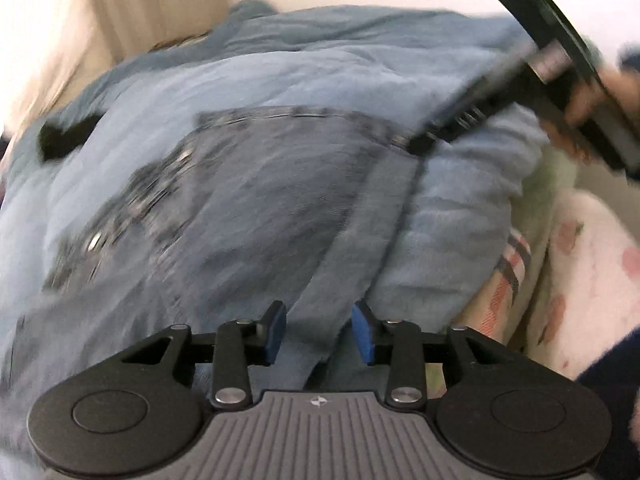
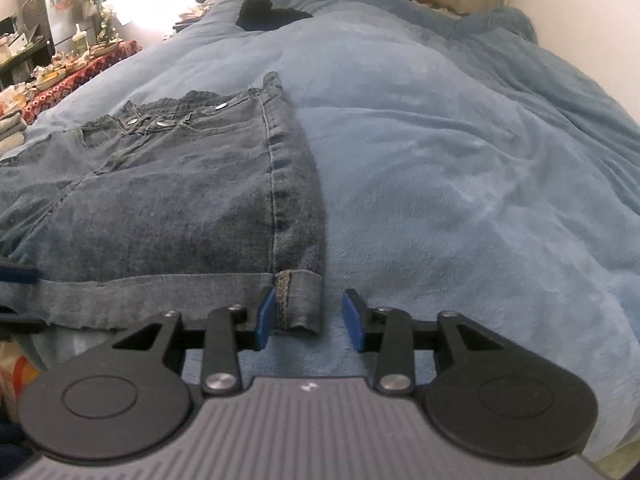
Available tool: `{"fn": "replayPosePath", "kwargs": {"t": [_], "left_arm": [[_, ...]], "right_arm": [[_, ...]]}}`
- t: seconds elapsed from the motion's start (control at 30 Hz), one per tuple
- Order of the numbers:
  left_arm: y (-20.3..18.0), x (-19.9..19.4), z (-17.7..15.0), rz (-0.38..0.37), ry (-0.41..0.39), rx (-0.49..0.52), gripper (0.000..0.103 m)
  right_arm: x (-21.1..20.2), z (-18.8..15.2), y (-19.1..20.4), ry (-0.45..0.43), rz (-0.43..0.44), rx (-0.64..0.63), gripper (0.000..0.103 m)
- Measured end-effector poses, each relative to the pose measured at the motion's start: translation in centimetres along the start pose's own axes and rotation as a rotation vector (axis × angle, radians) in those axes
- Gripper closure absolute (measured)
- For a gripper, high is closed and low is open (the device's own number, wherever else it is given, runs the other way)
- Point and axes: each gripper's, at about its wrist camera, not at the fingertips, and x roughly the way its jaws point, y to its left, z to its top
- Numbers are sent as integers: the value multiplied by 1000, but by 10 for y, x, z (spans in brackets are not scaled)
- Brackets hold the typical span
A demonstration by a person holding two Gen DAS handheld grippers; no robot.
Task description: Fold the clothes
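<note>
Denim jeans lie flat on a light blue blanket, waistband with metal buttons at the far end and a cuffed hem nearest me. My right gripper is open, low over the hem's right corner; the cuff lies beside the left pad, clear of the right one. In the blurred left wrist view the jeans fill the middle. My left gripper is open astride the hem band. The right gripper, held by a hand, reaches the same hem further along.
A black garment lies on the far part of the bed, also seen as a dark patch. A cluttered table with a red patterned cloth stands left of the bed. Floral and checked bedding lies at the bed's edge.
</note>
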Motion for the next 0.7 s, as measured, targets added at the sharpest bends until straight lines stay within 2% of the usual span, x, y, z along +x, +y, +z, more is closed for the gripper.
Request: {"fn": "replayPosePath", "kwargs": {"t": [0.1, 0.17, 0.2, 0.23, 0.27, 0.33, 0.43, 0.57, 0.7], "left_arm": [[20, -15, -6, 16, -7, -119, 67], [25, -19, -10, 29, -9, -133, 67], [25, -18, -12, 28, -1, -122, 67], [24, -16, -14, 31, 6, -113, 67], [23, -14, -16, 34, 14, -104, 67], [22, -10, -18, 24, 25, -111, 67], [21, -11, -17, -1, 15, -118, 67], [24, -15, -15, -28, -5, -128, 67], [28, -13, -19, -38, -1, -144, 67]], "right_arm": [[0, 0, -3, 1, 8, 18, 62], [0, 1, -2, 2, 16, 16, 63], [0, 2, -2, 3, 21, 15, 66], [-1, 2, -1, 5, 27, 11, 79], [-2, 2, 3, 3, 30, -5, 87], [-7, 1, 12, -6, 13, -62, 93], [-24, -1, 23, -36, -35, -152, 95], [-46, 4, 12, -49, -50, -95, 100], [-36, -1, -4, 2, -82, -17, 103]]}}
